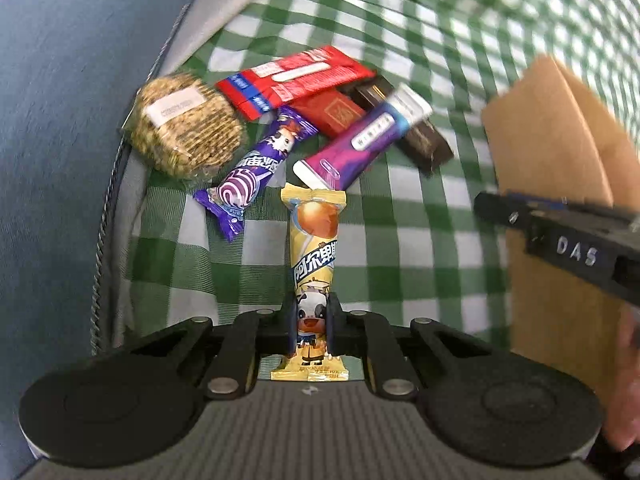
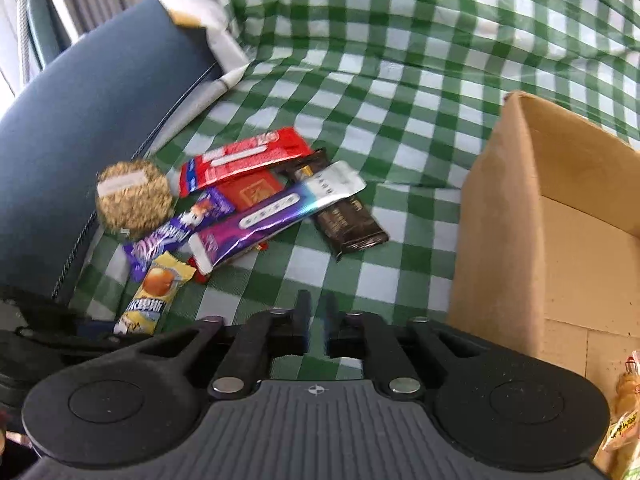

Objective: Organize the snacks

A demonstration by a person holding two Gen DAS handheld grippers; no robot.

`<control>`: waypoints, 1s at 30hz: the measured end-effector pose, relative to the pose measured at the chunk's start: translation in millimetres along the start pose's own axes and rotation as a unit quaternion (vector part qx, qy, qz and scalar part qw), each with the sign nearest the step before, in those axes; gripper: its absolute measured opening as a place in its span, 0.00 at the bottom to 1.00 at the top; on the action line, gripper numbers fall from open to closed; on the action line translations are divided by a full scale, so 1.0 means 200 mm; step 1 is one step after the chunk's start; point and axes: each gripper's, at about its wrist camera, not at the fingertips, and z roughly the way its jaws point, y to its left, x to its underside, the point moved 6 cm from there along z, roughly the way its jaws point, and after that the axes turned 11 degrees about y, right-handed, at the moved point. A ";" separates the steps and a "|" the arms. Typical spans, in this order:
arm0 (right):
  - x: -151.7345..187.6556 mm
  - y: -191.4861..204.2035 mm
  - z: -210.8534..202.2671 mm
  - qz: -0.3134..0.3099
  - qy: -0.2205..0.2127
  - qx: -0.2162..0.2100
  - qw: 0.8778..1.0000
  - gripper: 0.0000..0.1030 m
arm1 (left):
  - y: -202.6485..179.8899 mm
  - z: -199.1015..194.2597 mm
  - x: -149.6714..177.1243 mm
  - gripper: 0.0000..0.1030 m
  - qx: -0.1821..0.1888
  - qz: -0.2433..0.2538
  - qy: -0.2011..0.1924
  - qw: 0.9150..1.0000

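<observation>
- Left gripper has its two pads pinched against the lower end of the yellow candy wrapper, nearly closed on the thin packet; gripping near one end probably lets the rest of the packet hang free when it is lifted.
- Yellow candy wrapper lies flat on the green checked cloth, its far end touching the purple bar at the edge of the snack pile.
- Right gripper holds nothing: its jaws stand a narrow gap apart over bare cloth, between the pile and the cardboard box.
- Cardboard box stands open just to the right of the pile, a sensible drop point; a wrapped snack already shows inside at its lower corner.
- Remaining snacks sit heaped together: a round seeded cracker pack, a red packet, a purple lollipop wrapper and a dark chocolate bar, overlapping one another, so the loose outer piece is likely the easiest to take first.
- Most of the sorting seems still ahead.
</observation>
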 end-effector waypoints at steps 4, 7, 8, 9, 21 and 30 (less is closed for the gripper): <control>-0.08 -0.02 0.04 0.018 0.003 0.009 1.000 0.38 | 0.01 0.01 -0.03 0.14 0.031 -0.083 0.003 0.996; -0.14 -0.01 0.13 0.014 0.013 0.021 1.000 0.48 | 0.02 0.07 -0.05 0.15 0.054 -0.149 0.026 0.987; -0.16 0.00 0.17 0.010 0.018 0.027 0.999 0.53 | 0.03 0.09 -0.05 0.15 0.060 -0.168 0.036 0.983; -0.18 0.00 0.22 0.007 0.022 0.033 0.999 0.55 | 0.03 0.10 -0.05 0.15 0.063 -0.183 0.043 0.980; -0.32 0.02 0.51 -0.022 0.045 0.050 0.997 0.77 | 0.01 0.17 -0.11 0.20 0.048 -0.190 0.056 0.979; -0.30 0.03 0.36 -0.044 0.035 0.029 0.998 0.26 | 0.05 0.12 -0.11 0.14 0.048 -0.180 0.036 0.982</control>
